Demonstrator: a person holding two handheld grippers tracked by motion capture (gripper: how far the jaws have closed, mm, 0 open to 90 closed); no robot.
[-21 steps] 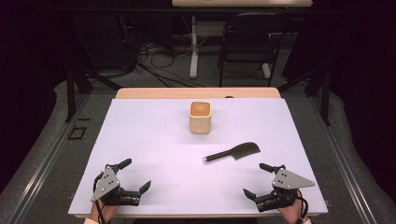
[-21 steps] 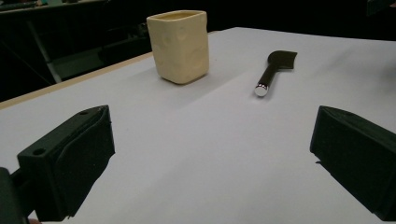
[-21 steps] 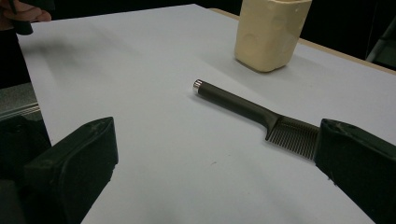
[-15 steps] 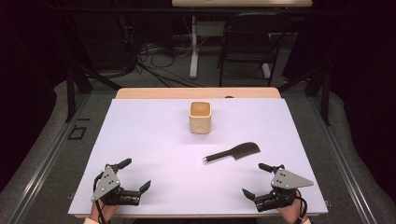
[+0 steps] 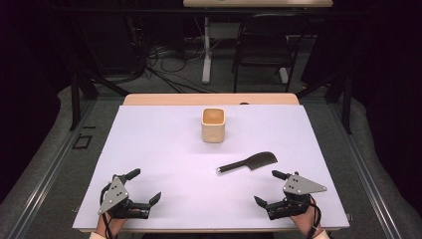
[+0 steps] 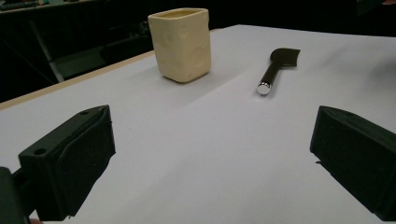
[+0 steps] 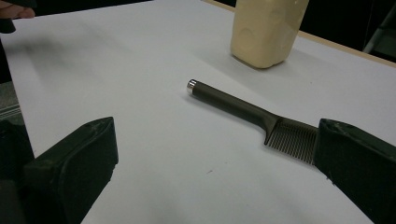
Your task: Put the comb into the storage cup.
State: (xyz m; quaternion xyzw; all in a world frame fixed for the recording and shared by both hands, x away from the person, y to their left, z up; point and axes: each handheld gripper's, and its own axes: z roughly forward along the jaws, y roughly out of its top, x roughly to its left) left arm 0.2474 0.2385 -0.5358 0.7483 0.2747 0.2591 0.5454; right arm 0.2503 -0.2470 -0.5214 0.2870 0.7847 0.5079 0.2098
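A cream square cup [image 5: 213, 125] stands upright on the white table sheet [image 5: 159, 144], toward the back centre. In front of it and to the right lies a dark comb [image 5: 247, 163] with a long handle and a silver end cap; the cup [image 6: 180, 43] and comb [image 6: 275, 68] also show in the left gripper view. My left gripper [image 5: 146, 185] rests open near the front left edge, nothing between its jaws. My right gripper [image 5: 267, 187] rests open at the front right, just in front of the comb [image 7: 254, 115], whose teeth lie close to one jaw. The cup [image 7: 265, 31] stands beyond it.
A wooden table edge [image 5: 209, 99] shows behind the white sheet. Beyond the table are a dark chair [image 5: 261, 50], cables on the floor and a white post [image 5: 206, 55]. Bare sheet lies between the two grippers.
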